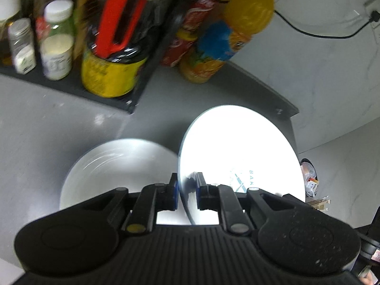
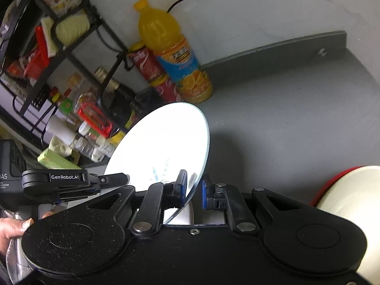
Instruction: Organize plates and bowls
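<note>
In the left wrist view, our left gripper (image 1: pixel 187 191) is almost fully closed and pinches the rim of a white plate (image 1: pixel 239 147). The plate is held tilted, up in the air above the grey counter (image 1: pixel 47 128). Its surface is smooth, very bright from the light, and it carries a small bluish printed mark near the lower right. Just to its left a second white dish (image 1: pixel 114 166) lies flat on the counter; it is blurred, so we cannot tell if it is a plate or a shallow bowl. Behind stand a black rack with jars (image 1: pixel 57 47) and an orange juice bottle (image 1: pixel 237 35).

In the right wrist view, our right gripper (image 2: pixel 193 193) is also nearly closed, with the thin edge of the same plate (image 2: pixel 163 142) between its blue pads (image 2: pixel 182 190). The left gripper (image 2: pixel 111 178) holds the opposite side, so both carry the plate together. The rim looks thin and slippery. At the right edge we see a part of a cream bowl with a red outside (image 2: pixel 349 190), resting low beside the gripper.

We judge the task is somewhere in the middle: one plate is in transport, and it is not yet put down. The flat dish and the cream bowl seem still to be arranged, but how many pieces remain we cannot say.
</note>
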A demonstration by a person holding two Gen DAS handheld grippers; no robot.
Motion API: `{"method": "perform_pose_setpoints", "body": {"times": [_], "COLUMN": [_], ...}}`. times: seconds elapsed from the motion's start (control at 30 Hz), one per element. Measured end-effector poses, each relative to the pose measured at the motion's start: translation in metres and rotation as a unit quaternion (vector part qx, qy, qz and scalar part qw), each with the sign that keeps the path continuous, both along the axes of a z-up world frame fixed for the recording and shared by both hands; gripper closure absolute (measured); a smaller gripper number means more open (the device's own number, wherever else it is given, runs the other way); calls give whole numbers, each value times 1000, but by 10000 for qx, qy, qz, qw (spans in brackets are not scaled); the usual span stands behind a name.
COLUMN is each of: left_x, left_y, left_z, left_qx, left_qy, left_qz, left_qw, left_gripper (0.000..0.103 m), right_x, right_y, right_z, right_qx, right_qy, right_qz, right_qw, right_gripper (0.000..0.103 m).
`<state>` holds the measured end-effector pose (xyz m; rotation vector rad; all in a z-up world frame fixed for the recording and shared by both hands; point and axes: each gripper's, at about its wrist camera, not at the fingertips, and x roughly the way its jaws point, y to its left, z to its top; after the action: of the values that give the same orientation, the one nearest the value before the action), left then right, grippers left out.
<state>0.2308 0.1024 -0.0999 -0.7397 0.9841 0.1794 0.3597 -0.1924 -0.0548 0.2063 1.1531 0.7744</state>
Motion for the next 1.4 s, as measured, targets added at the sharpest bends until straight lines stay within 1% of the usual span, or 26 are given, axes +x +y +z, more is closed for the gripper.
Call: {"method": "perform_pose_setpoints", "body": {"times": [0.1, 0.23, 0.4, 0.5, 0.7, 1.07, 1.17, 1.4], "left_x": [-9, -18, -29, -35, -41, -45, -43, -45], "left_y": [7, 11, 18, 21, 26, 32, 30, 32], "left_z": [-5, -14, -26, -35, -54, -71, -75, -85], "left_qx": [-25, 35, -38, -24, -122, -176, -118, -140], "left_qy": [63, 171, 282, 412, 607, 783, 864, 1027], "left_qz": [32, 47, 133, 124, 129, 11, -55, -74], "left_qw": [10000, 9998, 9995, 9991, 9980, 9968, 9962, 9946], "left_gripper": [91, 91, 91, 91, 91, 90, 89, 88], "right_x": [-7, -17, -29, -33, -44, -55, -59, -67], "right_y": [7, 15, 24, 29, 36, 46, 49, 57], "right_z": [-7, -16, -22, -30, -40, -45, -47, -50], "right_qx": [2, -41, -85, -190, -387, -736, -835, -1012], "right_qy": [108, 209, 160, 251, 356, 354, 366, 350], "right_qz": [64, 122, 281, 342, 400, 477, 477, 508], "right_qw": [9999, 9997, 9994, 9989, 9978, 9955, 9947, 9930], "right_gripper": [91, 91, 91, 91, 91, 91, 91, 90]}}
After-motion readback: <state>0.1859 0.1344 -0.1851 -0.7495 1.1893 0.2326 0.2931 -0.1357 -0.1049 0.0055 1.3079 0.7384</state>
